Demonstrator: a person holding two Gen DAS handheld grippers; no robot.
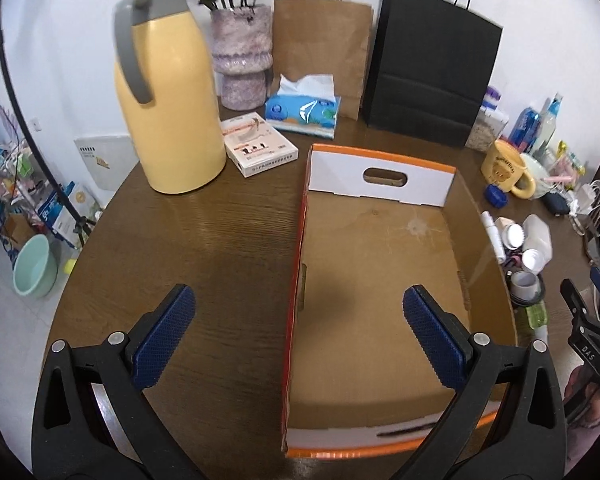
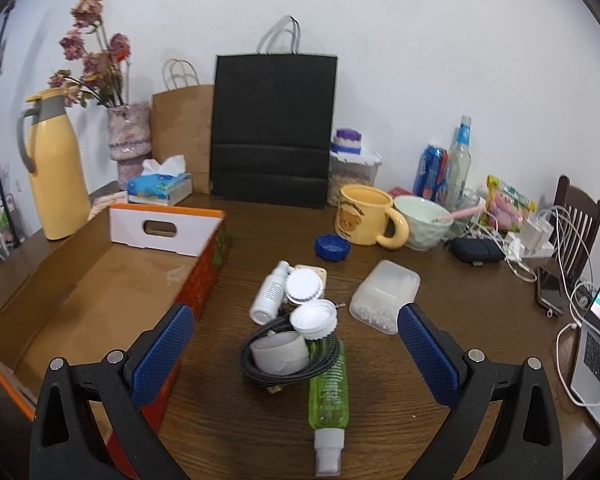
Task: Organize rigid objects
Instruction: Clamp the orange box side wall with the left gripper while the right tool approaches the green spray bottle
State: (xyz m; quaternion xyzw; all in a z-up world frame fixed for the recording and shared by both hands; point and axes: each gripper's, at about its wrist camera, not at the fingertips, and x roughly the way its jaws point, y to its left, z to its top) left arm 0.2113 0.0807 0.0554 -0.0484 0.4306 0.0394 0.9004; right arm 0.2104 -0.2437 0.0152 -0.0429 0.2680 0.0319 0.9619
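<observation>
Both claws released and empty; risks dragging the coiled black cable [image 2: 288, 360] when lifting the green plastic spray bottle [image 2: 329, 392] tangled beneath it.

Left gripper [image 1: 299, 308] gapes above the empty cardboard box [image 1: 380, 280].

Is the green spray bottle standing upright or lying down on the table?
Lying down. The green spray bottle rests on its side on the table, its white cap end toward the camera.
</observation>
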